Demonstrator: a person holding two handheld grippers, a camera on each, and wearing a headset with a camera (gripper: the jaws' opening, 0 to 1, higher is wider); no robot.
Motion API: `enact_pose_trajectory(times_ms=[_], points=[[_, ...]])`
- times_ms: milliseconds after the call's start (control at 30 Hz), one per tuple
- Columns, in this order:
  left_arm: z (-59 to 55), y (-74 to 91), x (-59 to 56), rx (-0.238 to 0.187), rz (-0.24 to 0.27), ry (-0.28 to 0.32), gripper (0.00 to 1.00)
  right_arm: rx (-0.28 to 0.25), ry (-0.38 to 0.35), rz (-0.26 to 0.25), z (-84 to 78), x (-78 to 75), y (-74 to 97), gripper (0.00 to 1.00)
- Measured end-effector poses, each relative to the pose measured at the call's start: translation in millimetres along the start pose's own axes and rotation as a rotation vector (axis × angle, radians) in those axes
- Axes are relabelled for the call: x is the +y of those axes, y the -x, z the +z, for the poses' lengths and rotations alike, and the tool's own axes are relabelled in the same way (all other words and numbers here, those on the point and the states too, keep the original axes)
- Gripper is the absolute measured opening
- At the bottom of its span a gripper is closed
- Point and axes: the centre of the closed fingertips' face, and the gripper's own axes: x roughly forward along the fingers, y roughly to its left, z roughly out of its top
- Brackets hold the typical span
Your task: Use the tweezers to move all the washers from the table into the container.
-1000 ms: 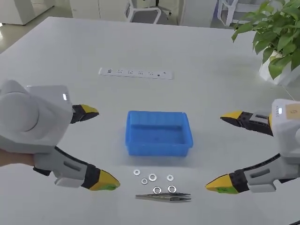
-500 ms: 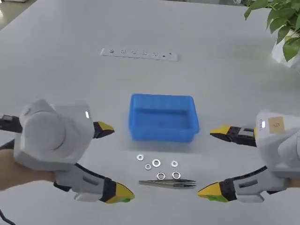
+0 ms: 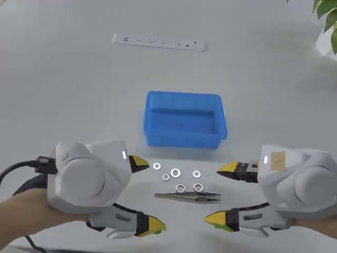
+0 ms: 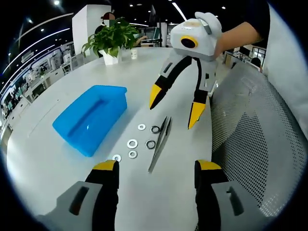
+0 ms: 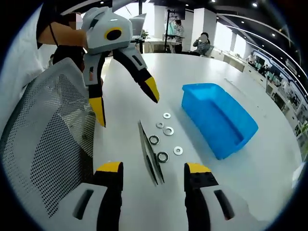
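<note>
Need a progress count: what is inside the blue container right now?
Nothing visible: the blue container has a floor that looks bare, though its near wall hides a thin strip in the head view. Six washers lie outside it on the table by the tweezers.

In the head view, the green leafy plant [image 3: 327,6] is clipped by the upper-right corner. Sockets on the long white power strip [image 3: 158,42] are too small to be counted. Whether the lowest small silver washers [image 3: 184,187] are touched by the thin metal tweezers [image 3: 187,196] can't be told.

Power strip [image 3: 158,42] — potted plant [image 4: 111,41].
</note>
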Motion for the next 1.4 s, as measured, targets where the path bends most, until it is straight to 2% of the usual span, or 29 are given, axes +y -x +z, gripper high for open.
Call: enact_pose_trajectory(times_ms=[167,400,533,667,833,967,1033,1133,1267,1333,1400], points=[[-3.3,-9.0,4.0,0.007,-0.009,0.015,0.62,0.070,0.008,0.023,-7.9,2.7,-10.6,0.43],[-5.3,-18.3,3.1,0.025,-0.030,0.010,0.55,0.108,0.016,0.028,-11.1,1.4,-15.7,0.38],[-6.3,-21.0,-1.6,0.036,-0.063,0.003,0.45,0.110,0.013,0.040,-11.6,3.7,-16.2,0.34],[-6.6,-24.0,-3.3,0.041,-0.075,-0.006,0.40,0.120,0.037,0.038,-12.3,4.8,-17.4,0.26],[-6.0,-28.2,-3.9,0.051,-0.082,-0.015,0.36,0.116,0.038,0.032,-10.0,6.4,-18.8,0.22],[-5.2,-31.1,-1.5,0.072,-0.067,-0.104,0.29,0.117,0.048,0.037,-8.2,8.9,-20.7,0.20],[-4.6,-32.1,-5.3,0.076,-0.087,-0.098,0.28,0.118,0.053,0.035,-7.3,9.6,-21.5,0.20],[-2.4,-34.4,-10.8,0.076,-0.112,-0.127,0.25,0.119,0.056,0.031,-6.0,10.6,-22.7,0.17],[-0.7,-36.8,-11.8,0.087,-0.110,-0.145,0.21,0.127,0.077,0.036,-4.6,13.0,-24.0,0.13],[0.2,-38.3,-12.6,0.089,-0.110,-0.155,0.14,0.135,0.082,0.039,-4.3,13.3,-24.3,0.13],[-0.1,-39.5,-16.7,0.096,-0.136,-0.194,0.09,0.147,0.092,0.051,-4.1,13.8,-24.6,0.13]])
